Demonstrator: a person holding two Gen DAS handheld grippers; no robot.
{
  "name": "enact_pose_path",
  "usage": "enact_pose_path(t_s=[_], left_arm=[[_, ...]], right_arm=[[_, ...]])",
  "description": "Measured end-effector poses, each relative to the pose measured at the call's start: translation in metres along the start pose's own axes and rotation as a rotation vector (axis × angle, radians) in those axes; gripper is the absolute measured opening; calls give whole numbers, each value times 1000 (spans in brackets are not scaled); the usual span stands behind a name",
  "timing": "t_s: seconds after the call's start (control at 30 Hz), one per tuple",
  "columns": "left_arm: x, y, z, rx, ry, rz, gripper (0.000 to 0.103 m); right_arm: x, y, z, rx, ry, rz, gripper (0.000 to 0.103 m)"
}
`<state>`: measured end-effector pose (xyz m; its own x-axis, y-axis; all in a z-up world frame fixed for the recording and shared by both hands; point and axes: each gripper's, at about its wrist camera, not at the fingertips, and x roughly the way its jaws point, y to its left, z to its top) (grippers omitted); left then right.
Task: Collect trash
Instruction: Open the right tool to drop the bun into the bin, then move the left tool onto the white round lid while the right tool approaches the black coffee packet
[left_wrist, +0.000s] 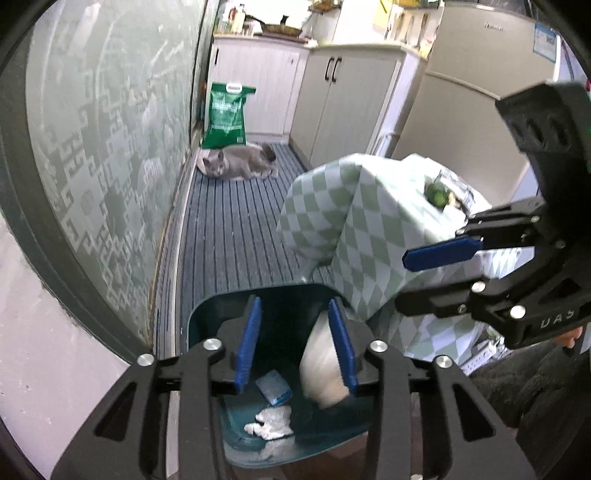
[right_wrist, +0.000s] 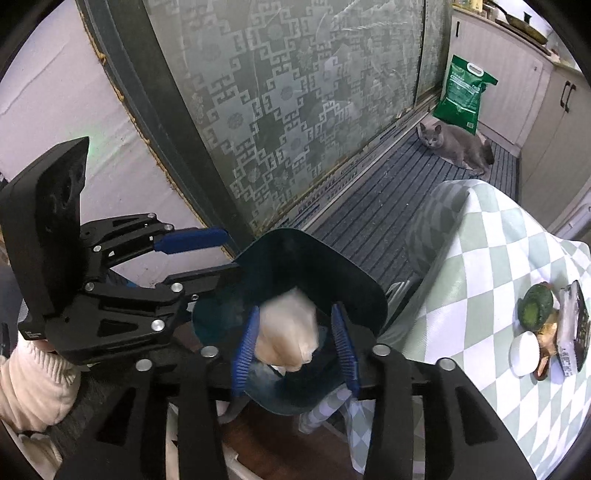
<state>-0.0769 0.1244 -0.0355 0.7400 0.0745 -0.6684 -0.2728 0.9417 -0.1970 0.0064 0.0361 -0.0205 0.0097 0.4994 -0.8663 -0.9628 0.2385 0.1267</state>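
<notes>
A dark teal trash bin (left_wrist: 207, 314) stands on the floor beside the table; it also shows in the right wrist view (right_wrist: 354, 280). Inside lie crumpled white tissue (left_wrist: 271, 424) and a small blue packet (left_wrist: 273, 386). A blurred cream-white wad of trash (right_wrist: 290, 332) is over the bin between the open fingers of my right gripper (right_wrist: 293, 349), apparently loose; the left wrist view shows it (left_wrist: 321, 365) inside the bin mouth. My left gripper (left_wrist: 295, 345) is open and empty over the bin. The right gripper (left_wrist: 417, 280) shows in the left wrist view, the left gripper (right_wrist: 225, 253) in the right.
A table with a green-white checked cloth (right_wrist: 480, 280) stands right of the bin, with a green item (right_wrist: 535, 306), a white lid (right_wrist: 524, 350) and a packet on it. A grey cat (left_wrist: 240, 160) lies on the striped mat by a green bag (left_wrist: 226, 114). A patterned glass door is on the left.
</notes>
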Motion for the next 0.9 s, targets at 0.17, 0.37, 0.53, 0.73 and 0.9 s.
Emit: enact_pose_path(t_s=[0.17, 0.37, 0.53, 0.73, 0.9], left_arm=[[-18, -7, 10, -1, -98, -50, 49], [-16, -29, 20, 35, -121, -109, 56], [-8, -64, 28, 98, -127, -161, 63], [8, -96, 36, 135, -131, -202, 64], [32, -118, 54, 133, -103, -244, 64]], right_arm=[[-16, -4, -1, 2, -62, -10, 44], [-41, -24, -9, 40, -129, -35, 46], [-67, -54, -25, 99, -175, -76, 50], [-92, -89, -56, 173, -210, -117, 51], [-112, -119, -81, 248, -242, -145, 51]])
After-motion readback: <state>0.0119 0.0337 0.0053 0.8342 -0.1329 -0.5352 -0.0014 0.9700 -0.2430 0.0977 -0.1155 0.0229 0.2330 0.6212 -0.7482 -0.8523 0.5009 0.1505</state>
